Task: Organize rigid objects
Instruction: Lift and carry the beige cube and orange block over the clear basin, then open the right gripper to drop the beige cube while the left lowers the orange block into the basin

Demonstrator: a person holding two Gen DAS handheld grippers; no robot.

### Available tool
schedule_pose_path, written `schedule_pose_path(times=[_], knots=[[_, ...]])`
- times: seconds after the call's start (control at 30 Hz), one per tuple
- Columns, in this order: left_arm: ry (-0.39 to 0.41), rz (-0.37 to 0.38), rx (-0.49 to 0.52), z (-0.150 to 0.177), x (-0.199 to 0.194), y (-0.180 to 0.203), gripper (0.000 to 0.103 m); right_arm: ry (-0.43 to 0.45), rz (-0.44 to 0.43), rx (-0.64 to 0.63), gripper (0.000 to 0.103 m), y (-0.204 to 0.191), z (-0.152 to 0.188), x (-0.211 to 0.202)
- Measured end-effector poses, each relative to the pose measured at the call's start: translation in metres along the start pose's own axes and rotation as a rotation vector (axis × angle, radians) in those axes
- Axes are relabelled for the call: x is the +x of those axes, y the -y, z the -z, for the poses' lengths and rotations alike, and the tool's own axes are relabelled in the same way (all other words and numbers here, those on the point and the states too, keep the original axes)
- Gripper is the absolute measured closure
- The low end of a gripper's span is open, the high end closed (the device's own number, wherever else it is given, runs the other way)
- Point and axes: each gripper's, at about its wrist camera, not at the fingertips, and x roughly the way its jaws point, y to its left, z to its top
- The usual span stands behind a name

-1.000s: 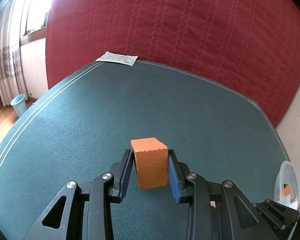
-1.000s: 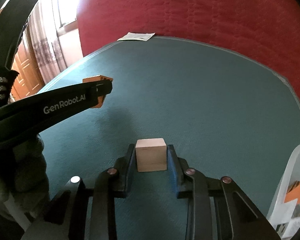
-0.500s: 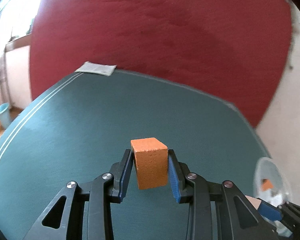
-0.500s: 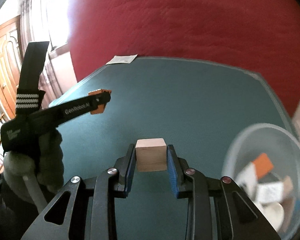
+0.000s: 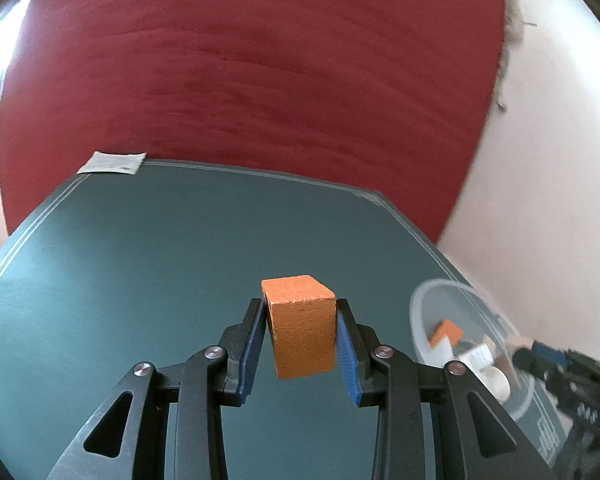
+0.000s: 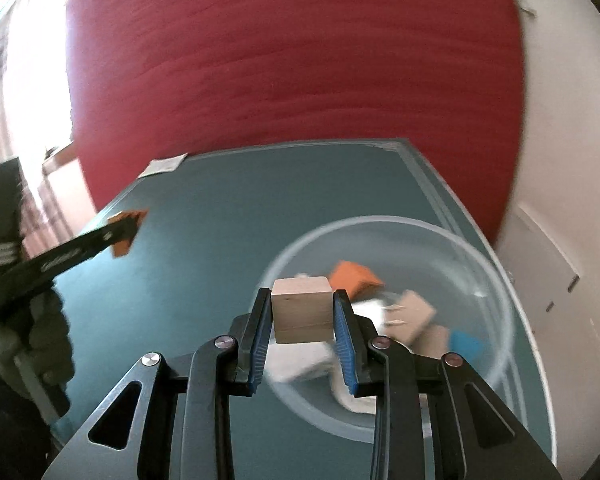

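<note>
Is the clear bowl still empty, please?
No, the clear bowl already holds several blocks, among them an orange one and a blue one.

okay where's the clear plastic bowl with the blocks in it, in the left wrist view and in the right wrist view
Left wrist view: the clear plastic bowl sits at the lower right edge, right of the orange block in the left gripper.
Right wrist view: the bowl fills the lower centre-right, behind the wooden block in the right gripper.
Shared landmark: the white packet at the green table's far edge.
</note>
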Motion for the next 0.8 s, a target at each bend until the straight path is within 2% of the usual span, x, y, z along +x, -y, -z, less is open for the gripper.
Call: schedule_pose_path(times=[0.23, 0.57, 0.7, 0.8], knots=[[-0.028, 0.031, 0.032, 0.006, -0.005, 0.024, 0.067, 0.007, 0.052, 0.107, 0.072, 0.045, 0.0, -0.002], [-0.05, 0.052, 0.094, 0.008, -0.002, 0.059, 0.067, 0.006, 0.029, 0.201, 0.071, 0.081, 0.007, 0.006], [-0.062, 0.072, 0.135, 0.008, 0.001, 0.075, 0.067, 0.012, 0.025, 0.227, 0.057, 0.091, 0.012, 0.006], [-0.071, 0.082, 0.164, 0.007, 0.006, 0.088, 0.067, 0.016, 0.034, 0.217, 0.057, 0.099, 0.019, -0.001]])
